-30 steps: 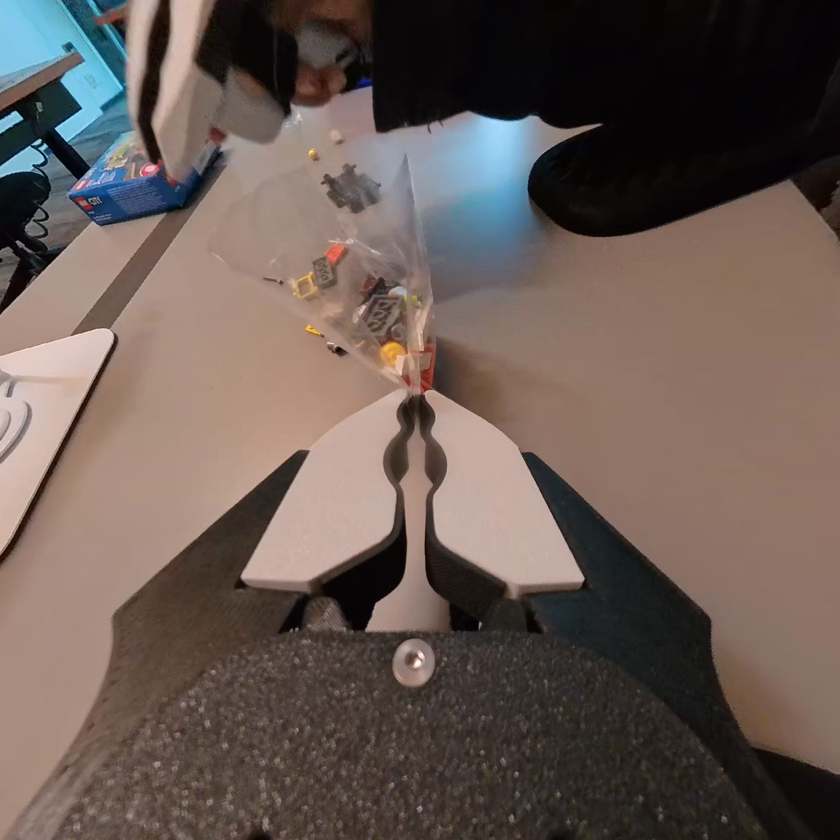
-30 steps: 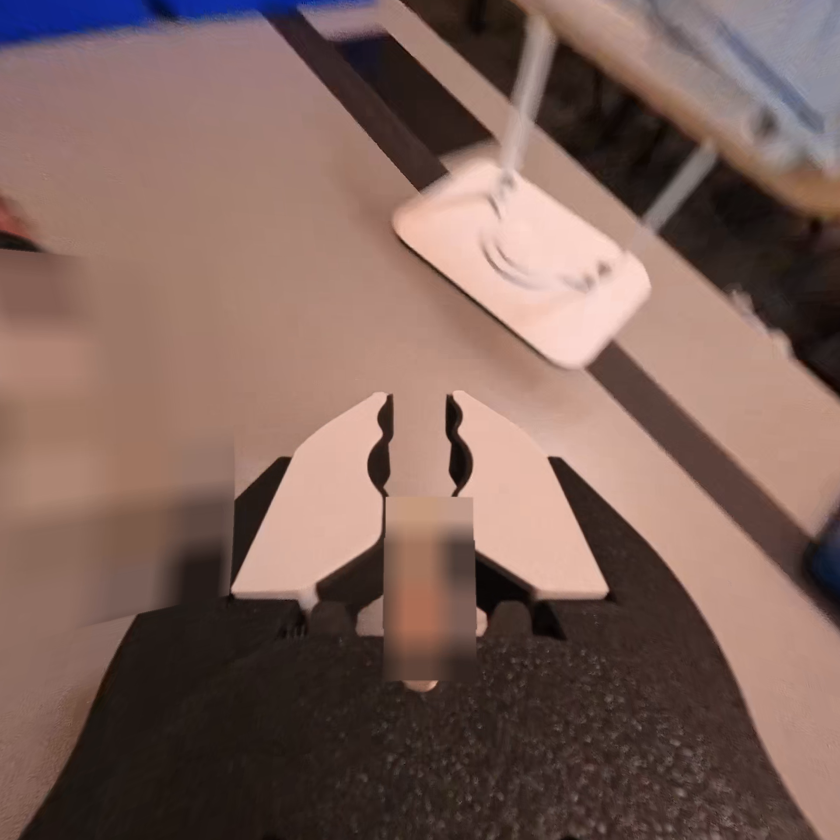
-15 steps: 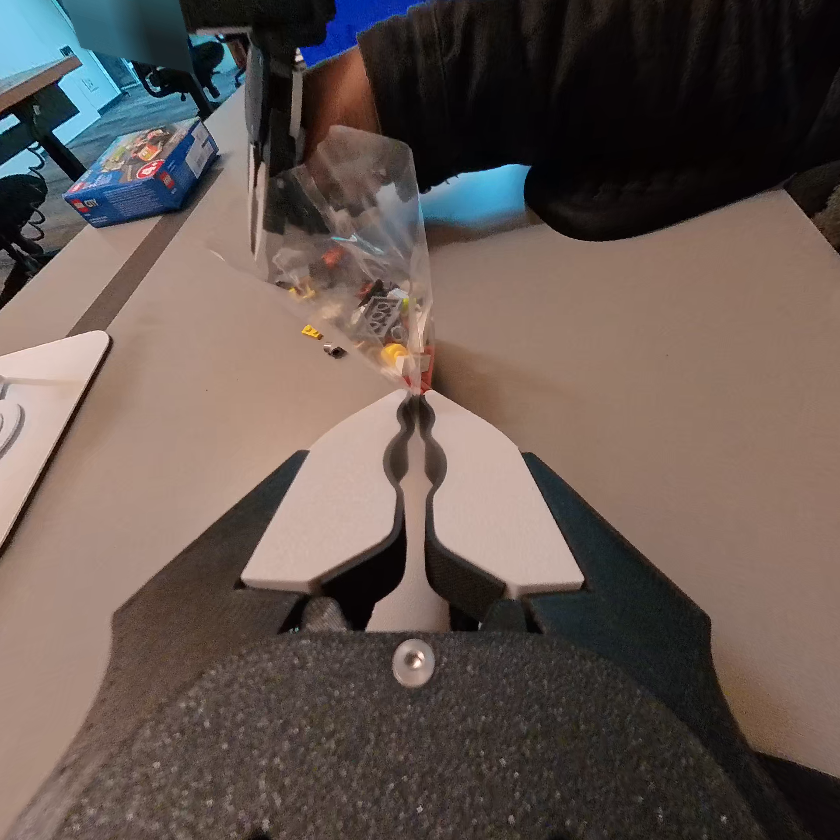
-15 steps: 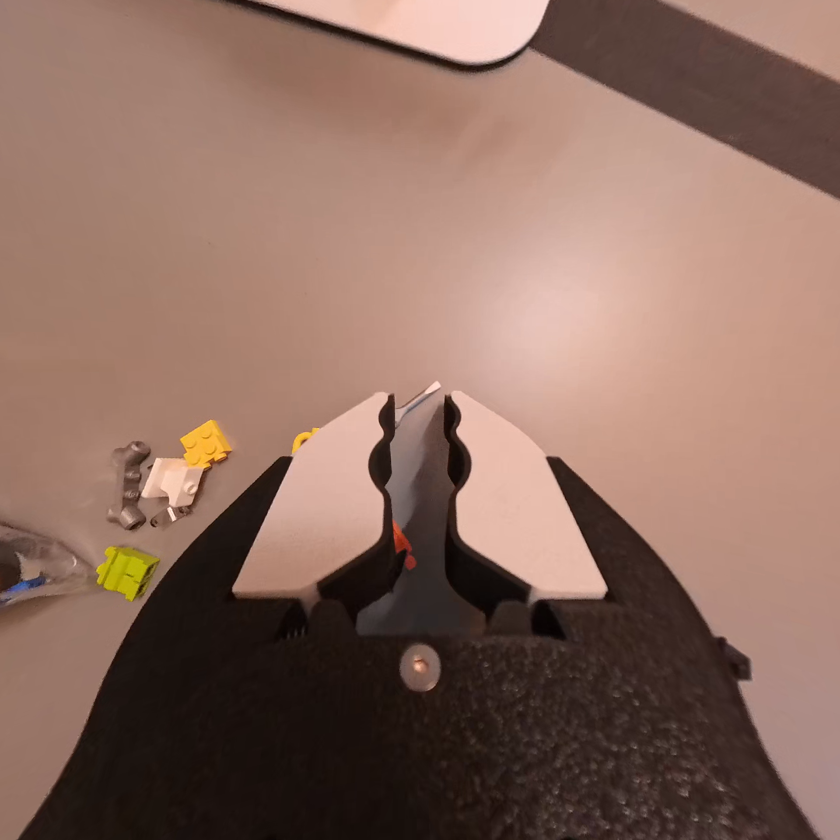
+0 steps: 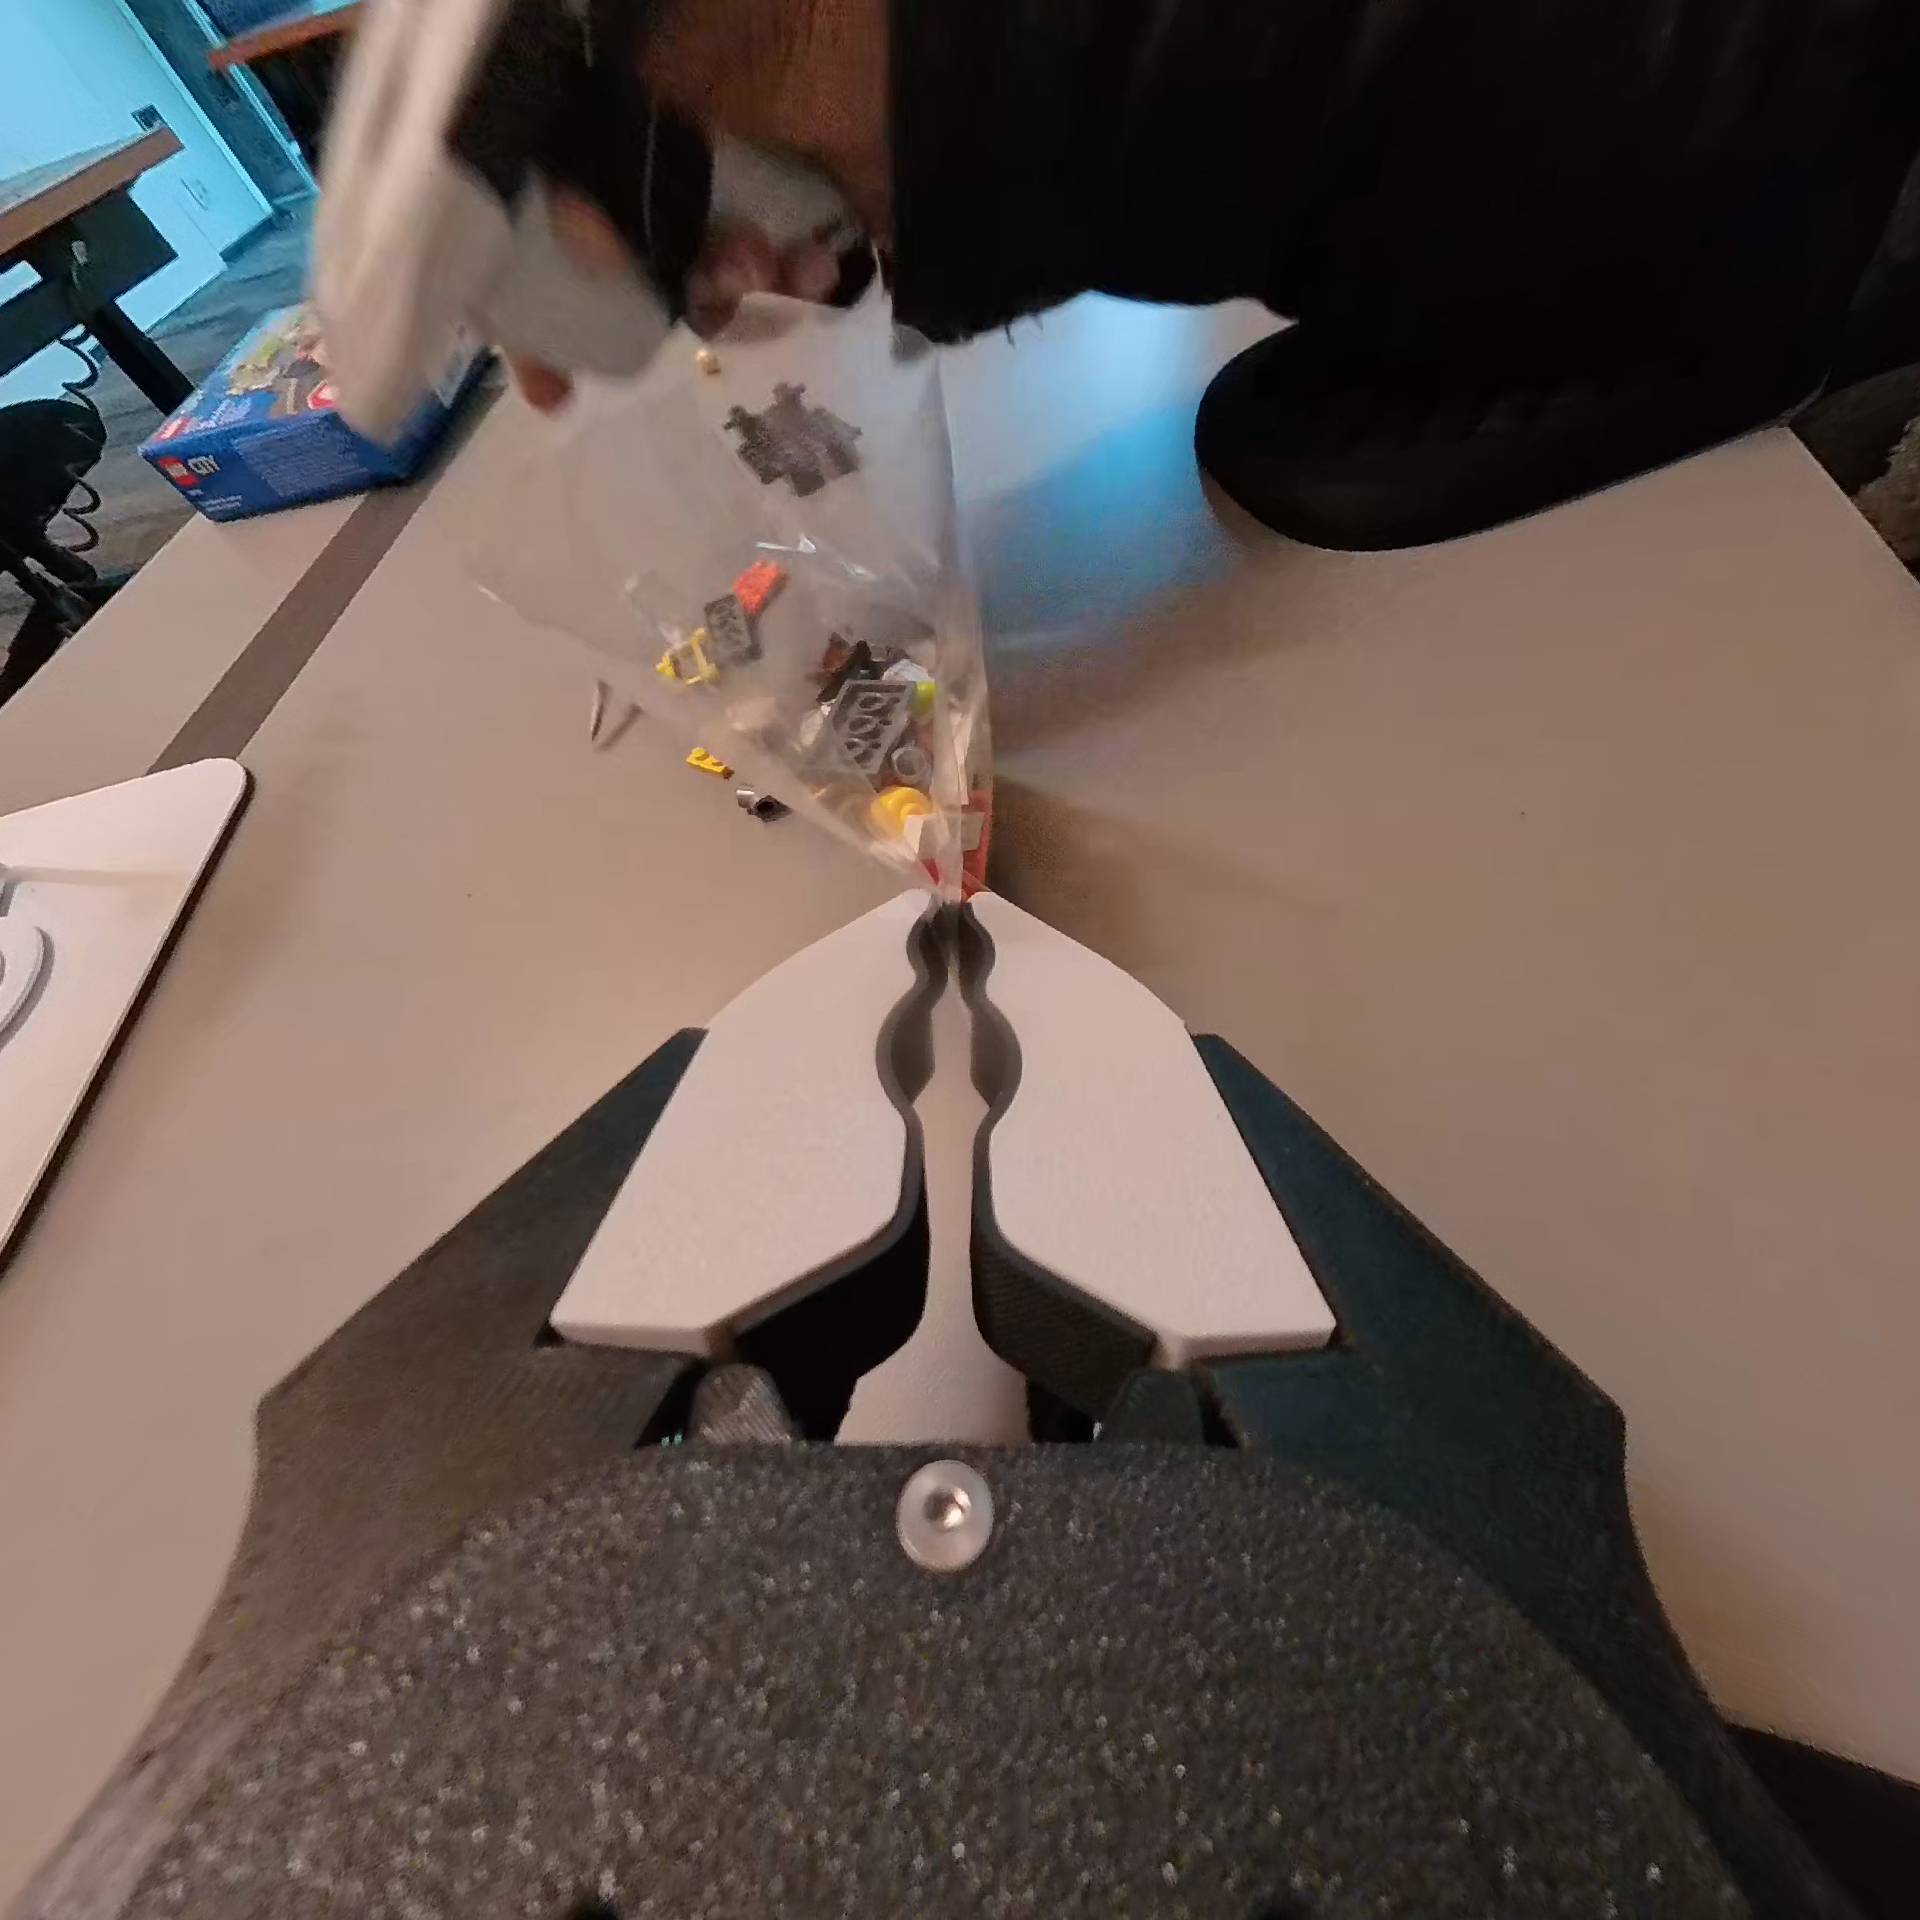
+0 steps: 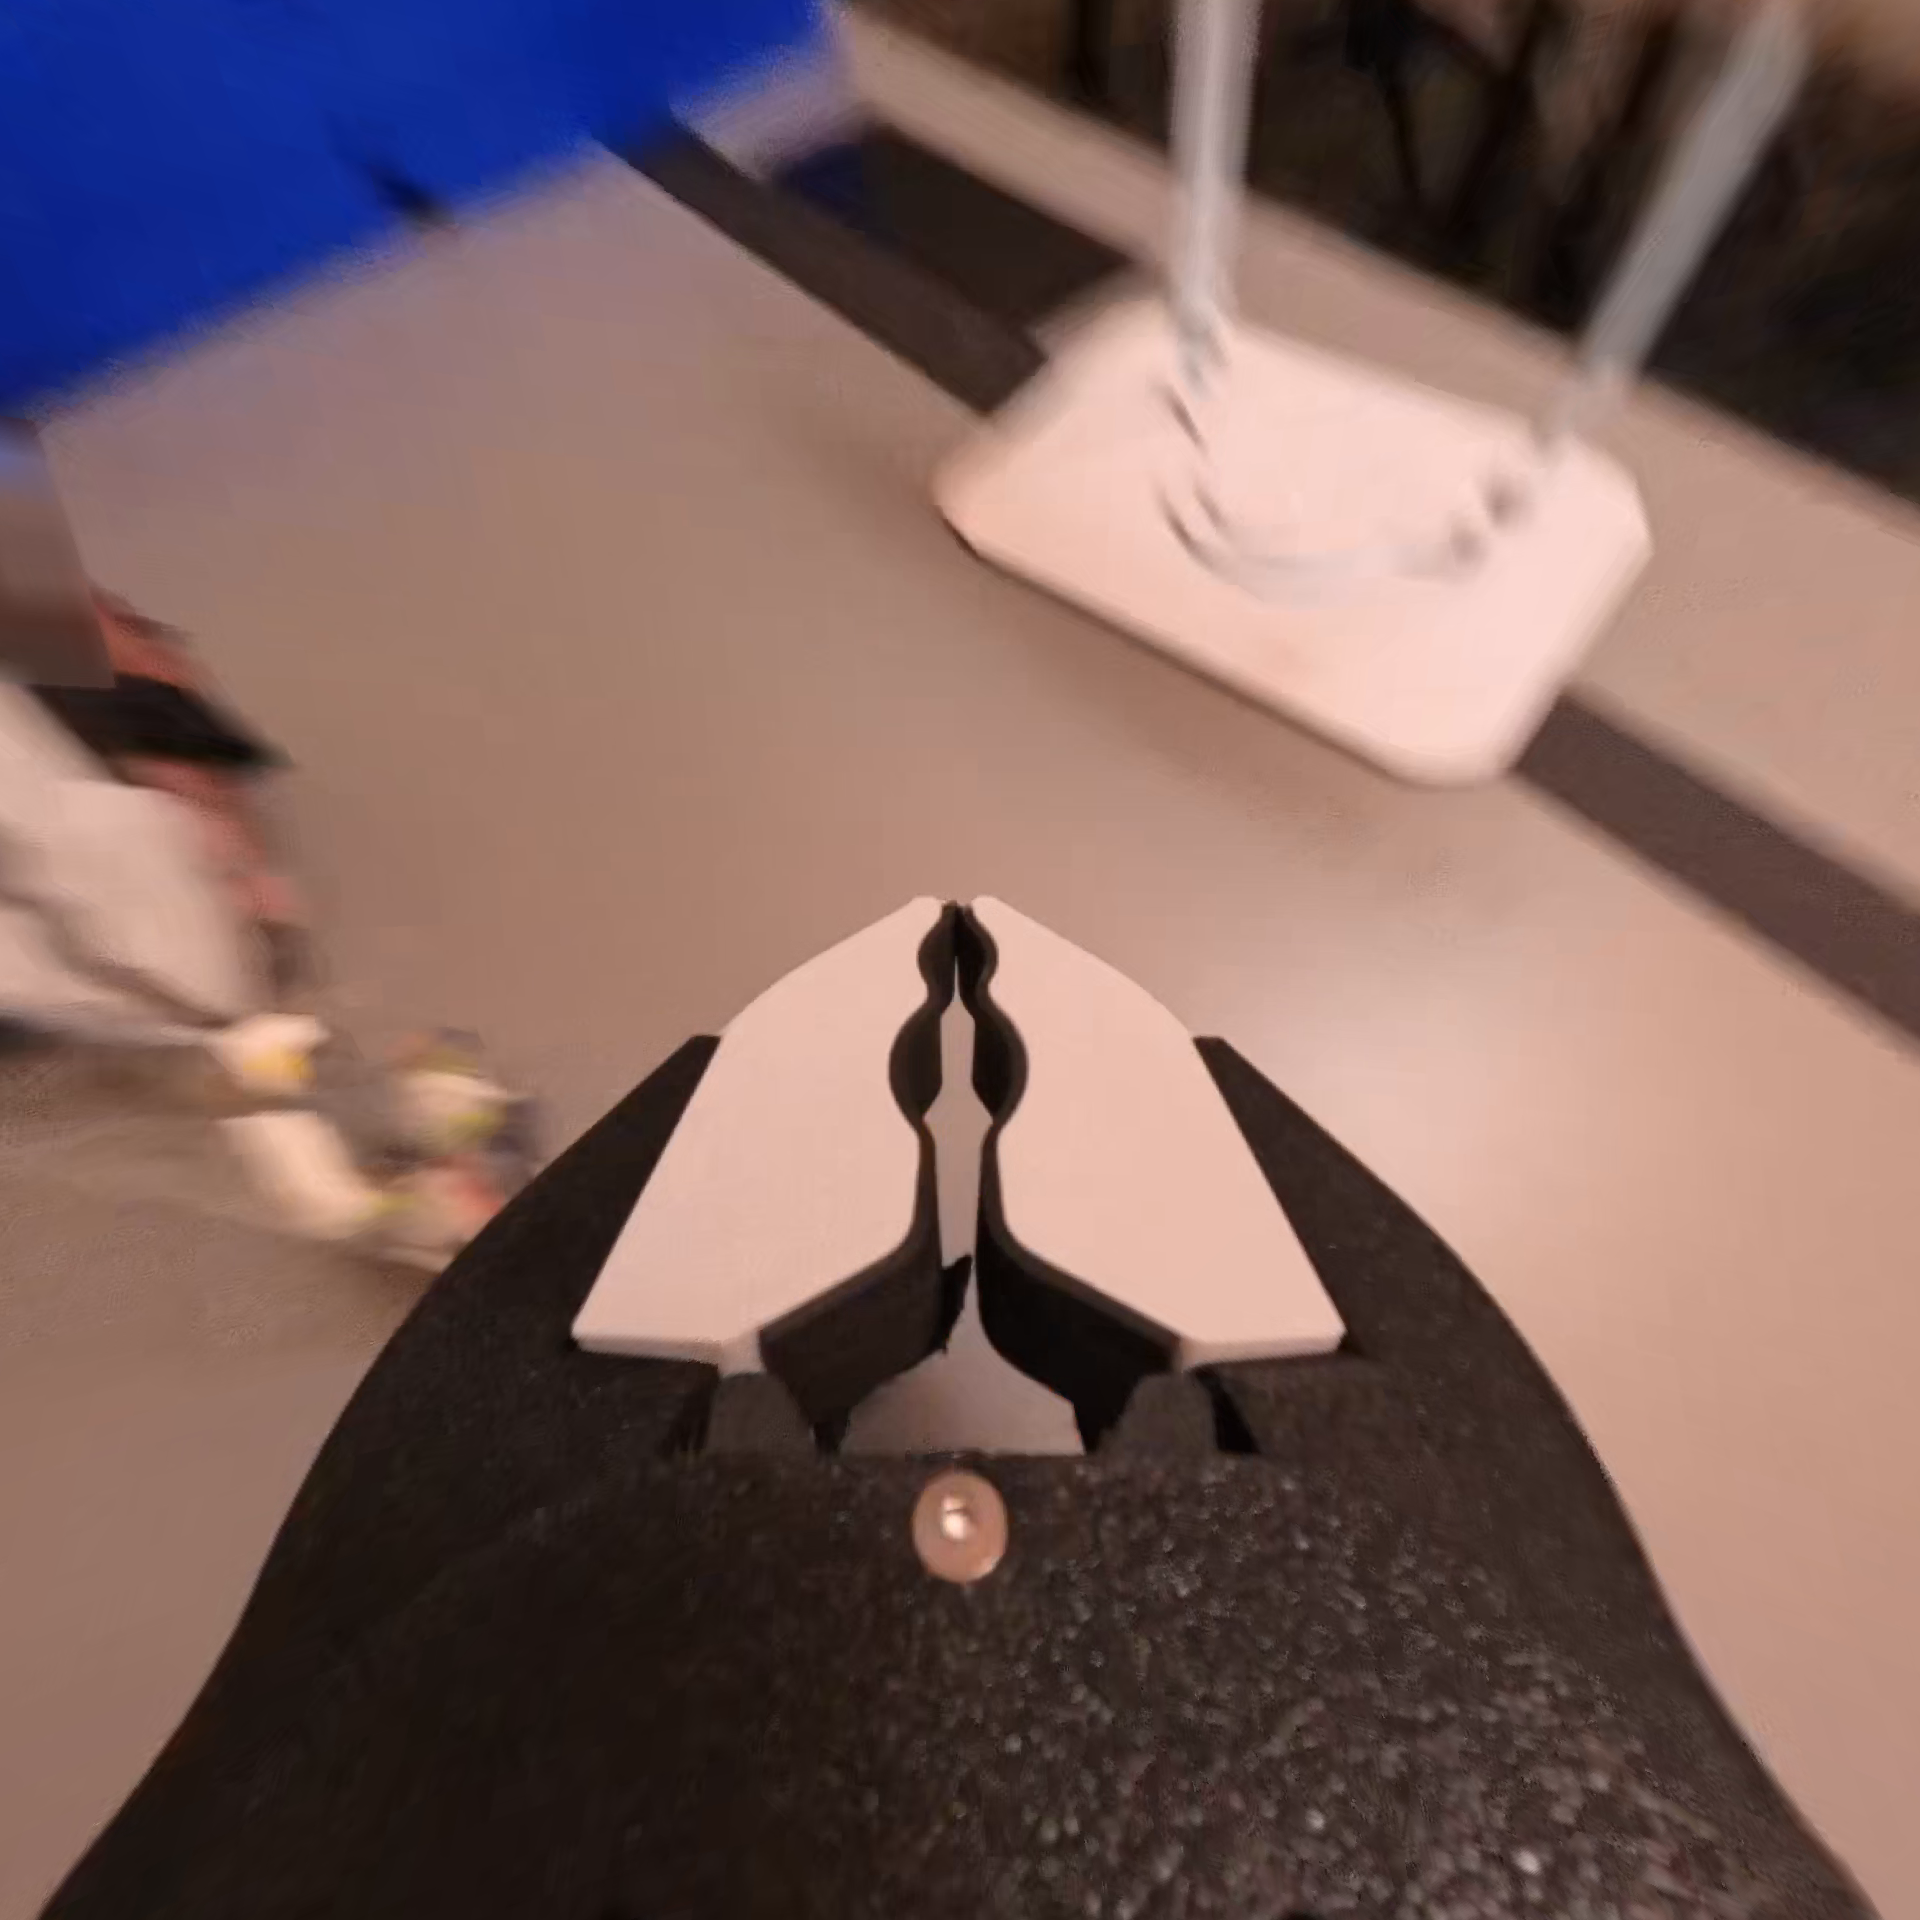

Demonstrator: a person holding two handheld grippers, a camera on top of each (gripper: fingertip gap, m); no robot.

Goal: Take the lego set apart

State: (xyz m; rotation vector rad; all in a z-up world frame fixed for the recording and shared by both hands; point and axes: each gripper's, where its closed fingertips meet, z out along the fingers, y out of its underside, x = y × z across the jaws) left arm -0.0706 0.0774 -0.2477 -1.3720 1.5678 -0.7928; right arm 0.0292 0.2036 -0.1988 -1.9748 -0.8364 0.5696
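A clear plastic bag (image 5: 831, 582) holds several loose lego pieces in grey, red and yellow. My left gripper (image 5: 948, 912) is shut on the bag's near corner, low over the table, and the bag rises away from it. My right gripper (image 6: 961, 914) is shut with its fingertips touching, and nothing shows between them. In the left wrist view it is a white and black blur (image 5: 447, 197) at the bag's far upper edge. The bag and pieces show as a blur at the left of the right wrist view (image 6: 384, 1132).
A few small pieces (image 5: 727, 779) lie on the grey table (image 5: 1455, 935) left of the bag. A blue lego box (image 5: 301, 436) sits far left. A white stand base (image 5: 104, 935) is at the left edge, also seen ahead-right (image 6: 1299, 561). A person's dark sleeve (image 5: 1455, 260) leans over the far side. The tips of one gripper are about 20 centimetres away from the tips of the other.
My right gripper has shut and swung up from looking down at the table to facing the white stand. My left gripper still holds the bag corner in the same place.
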